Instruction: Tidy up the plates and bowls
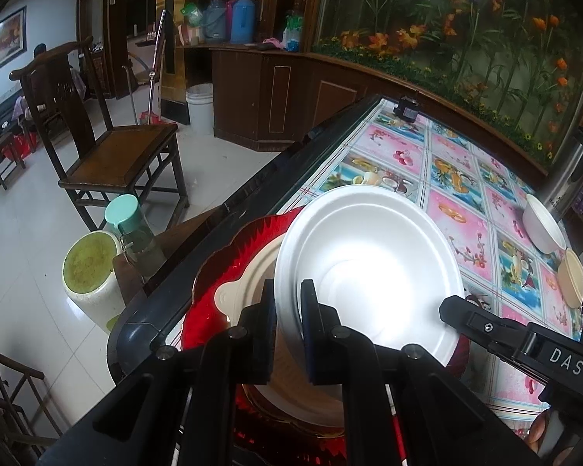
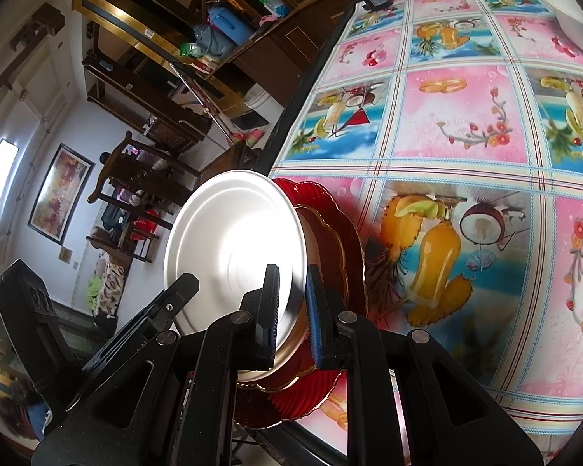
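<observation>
Stacking is partway: we grip the white plate (image 1: 369, 264) with both tools, left tool (image 1: 287, 334) and right tool (image 2: 291, 314) clamped on its rim, above the red plate (image 1: 229, 248) stack at the table's (image 1: 458, 213) near left corner. Two bowls, a white bowl (image 1: 542, 225) and a beige bowl (image 1: 571, 279), wait near the right edge.

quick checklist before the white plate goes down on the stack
1. Left gripper jaws clamped on white plate rim: ok.
2. Right gripper jaws clamped on the opposite rim: ok.
3. Plate over the red plate stack: ok.
4. Plate level: not ok, tilted.
5. Stack fully on the table: cannot tell, it sits at the edge.
6. White bowl clear of the path: ok.
</observation>
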Demonstrator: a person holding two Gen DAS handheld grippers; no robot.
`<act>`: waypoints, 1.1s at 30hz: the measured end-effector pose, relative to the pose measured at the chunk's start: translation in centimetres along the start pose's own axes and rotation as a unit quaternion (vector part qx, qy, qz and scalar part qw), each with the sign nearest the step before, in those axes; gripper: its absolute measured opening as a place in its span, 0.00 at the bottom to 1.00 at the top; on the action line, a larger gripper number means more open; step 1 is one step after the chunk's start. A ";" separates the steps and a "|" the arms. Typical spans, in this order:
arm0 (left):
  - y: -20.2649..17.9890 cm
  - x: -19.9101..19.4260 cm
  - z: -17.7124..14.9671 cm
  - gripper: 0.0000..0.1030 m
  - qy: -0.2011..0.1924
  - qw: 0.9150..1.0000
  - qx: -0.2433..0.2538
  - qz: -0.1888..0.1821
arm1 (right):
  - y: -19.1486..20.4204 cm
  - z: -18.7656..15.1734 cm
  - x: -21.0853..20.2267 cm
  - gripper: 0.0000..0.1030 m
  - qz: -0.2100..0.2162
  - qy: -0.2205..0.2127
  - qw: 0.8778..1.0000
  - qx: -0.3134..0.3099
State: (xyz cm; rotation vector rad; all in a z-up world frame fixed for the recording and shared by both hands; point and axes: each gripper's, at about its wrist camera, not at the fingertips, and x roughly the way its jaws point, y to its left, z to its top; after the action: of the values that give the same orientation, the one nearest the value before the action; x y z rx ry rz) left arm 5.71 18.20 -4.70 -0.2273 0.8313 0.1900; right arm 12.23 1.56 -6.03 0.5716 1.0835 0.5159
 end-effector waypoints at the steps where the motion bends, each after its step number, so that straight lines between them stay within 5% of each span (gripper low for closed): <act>1: 0.1 0.1 0.0 0.10 0.001 1.000 -0.001 0.000 | 0.0 0.0 0.0 0.14 0.000 0.000 1.000 0.000; 33: 1.9 0.0 -0.1 0.12 0.035 0.999 -0.009 -0.012 | 1.1 -0.3 1.1 0.14 -0.001 0.025 0.999 -0.022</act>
State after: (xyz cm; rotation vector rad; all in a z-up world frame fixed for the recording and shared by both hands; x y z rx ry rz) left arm 5.18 19.98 -4.98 -0.2626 0.8959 0.1684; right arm 12.31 3.12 -6.17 0.5219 1.1174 0.5536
